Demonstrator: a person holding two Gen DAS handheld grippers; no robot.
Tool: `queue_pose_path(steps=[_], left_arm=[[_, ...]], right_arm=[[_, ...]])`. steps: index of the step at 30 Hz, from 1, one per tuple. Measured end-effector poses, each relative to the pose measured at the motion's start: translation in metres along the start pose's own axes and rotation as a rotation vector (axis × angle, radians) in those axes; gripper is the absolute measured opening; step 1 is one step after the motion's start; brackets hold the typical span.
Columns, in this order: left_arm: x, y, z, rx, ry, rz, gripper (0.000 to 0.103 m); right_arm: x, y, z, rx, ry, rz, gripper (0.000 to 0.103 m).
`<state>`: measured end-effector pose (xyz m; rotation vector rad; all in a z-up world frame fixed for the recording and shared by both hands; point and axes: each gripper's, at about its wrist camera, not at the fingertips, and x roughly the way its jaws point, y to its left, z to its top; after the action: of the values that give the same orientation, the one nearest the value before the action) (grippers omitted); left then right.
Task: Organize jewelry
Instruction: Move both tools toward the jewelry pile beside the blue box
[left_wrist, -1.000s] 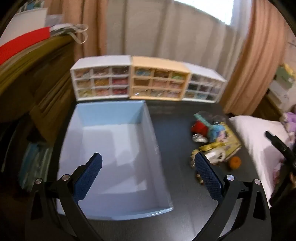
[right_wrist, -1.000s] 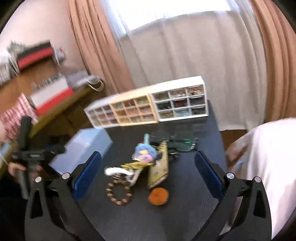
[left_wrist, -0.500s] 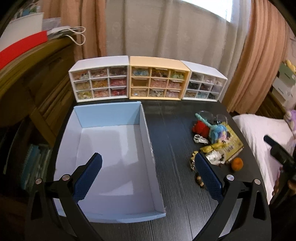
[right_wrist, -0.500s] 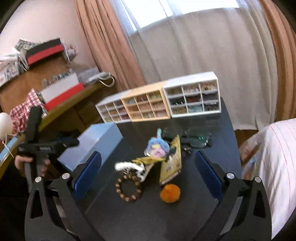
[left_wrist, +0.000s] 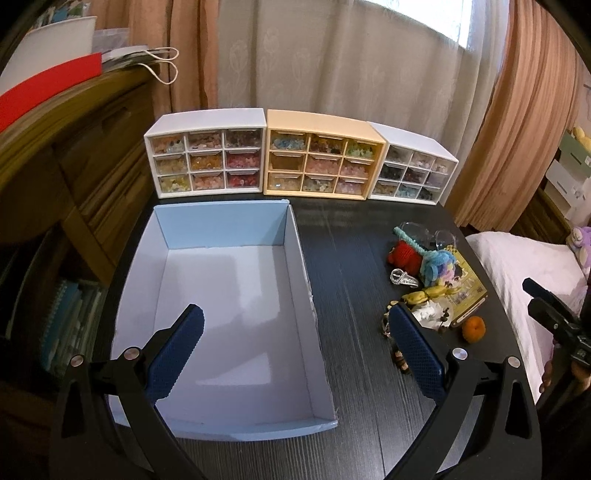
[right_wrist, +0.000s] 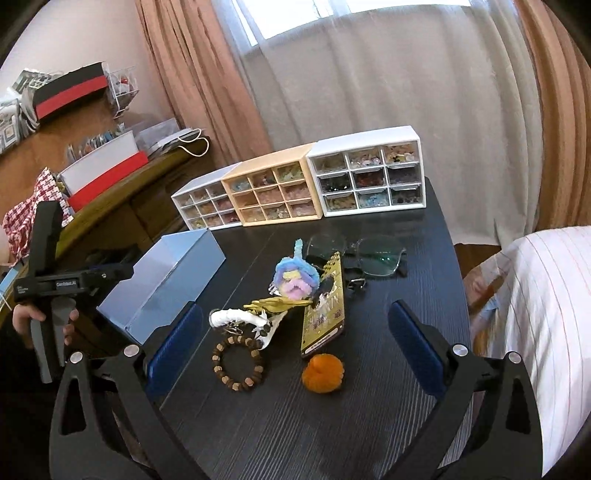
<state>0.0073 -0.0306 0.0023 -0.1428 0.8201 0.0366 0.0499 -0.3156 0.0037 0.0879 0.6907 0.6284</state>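
An open, empty light-blue box (left_wrist: 221, 288) lies on the black table, also in the right wrist view (right_wrist: 166, 280). A pile of trinkets sits to its right: a wooden bead bracelet (right_wrist: 238, 362), an orange pompom (right_wrist: 323, 373), a white-and-gold charm (right_wrist: 251, 317), a pastel plush ball (right_wrist: 295, 278), a gold card (right_wrist: 327, 306) and glasses (right_wrist: 369, 254). My left gripper (left_wrist: 295, 347) is open and empty above the box's near end. My right gripper (right_wrist: 295, 347) is open and empty, hovering just short of the bracelet and pompom.
Three small drawer cabinets of beads (left_wrist: 321, 162) line the table's back edge before curtains. A wooden shelf unit (left_wrist: 55, 155) stands left of the table. A bed with a white striped cover (right_wrist: 546, 314) is at the right.
Both grippers have drawn back and up a little, so table and objects sit lower and clearer. The right view has swung slightly nearer the trinket pile. Jaws stay open.
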Motion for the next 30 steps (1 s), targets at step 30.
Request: queue_pose_path(steps=[30], left_arm=[[0.002,0.003,-0.001,0.002,0.024,-0.013,0.099]], right_arm=[[0.001,-0.012,-0.008,0.012,-0.035,-0.150,0.096]])
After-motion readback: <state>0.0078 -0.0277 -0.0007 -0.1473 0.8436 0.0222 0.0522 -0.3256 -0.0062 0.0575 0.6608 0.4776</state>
